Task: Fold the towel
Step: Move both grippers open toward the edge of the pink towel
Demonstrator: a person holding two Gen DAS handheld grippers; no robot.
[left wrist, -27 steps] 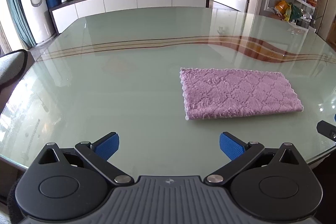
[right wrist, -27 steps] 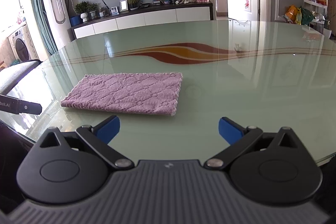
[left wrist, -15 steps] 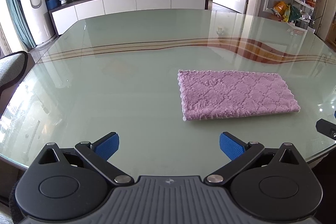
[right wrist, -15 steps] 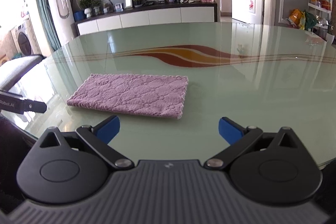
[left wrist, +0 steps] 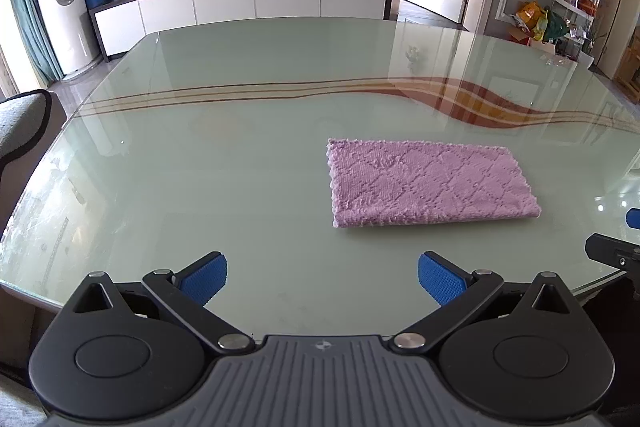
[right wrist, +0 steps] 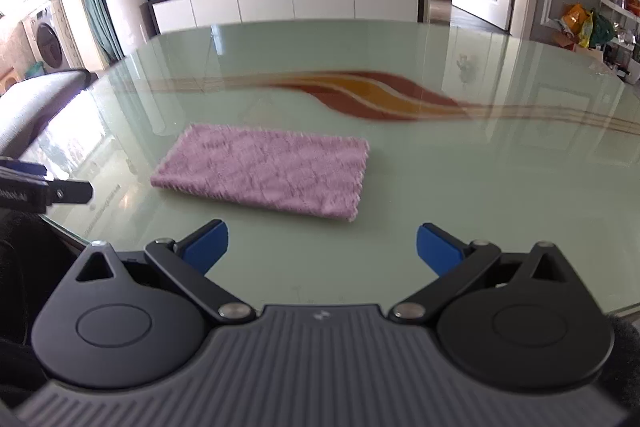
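Though blurred — towel still legible

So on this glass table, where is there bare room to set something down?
The green glass table is bare left of the folded pink towel, up to the brown stripe, and beyond it to the far edge. Bare too right of the towel in the right wrist view. Nowhere crowded.

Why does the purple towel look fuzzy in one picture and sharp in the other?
In the right wrist view the towel is smeared by motion blur, along with the table stripe. In the left wrist view the towel is crisp, its diamond weave clear. Both views show window glare on the glass, and the fisheye bends the walls.
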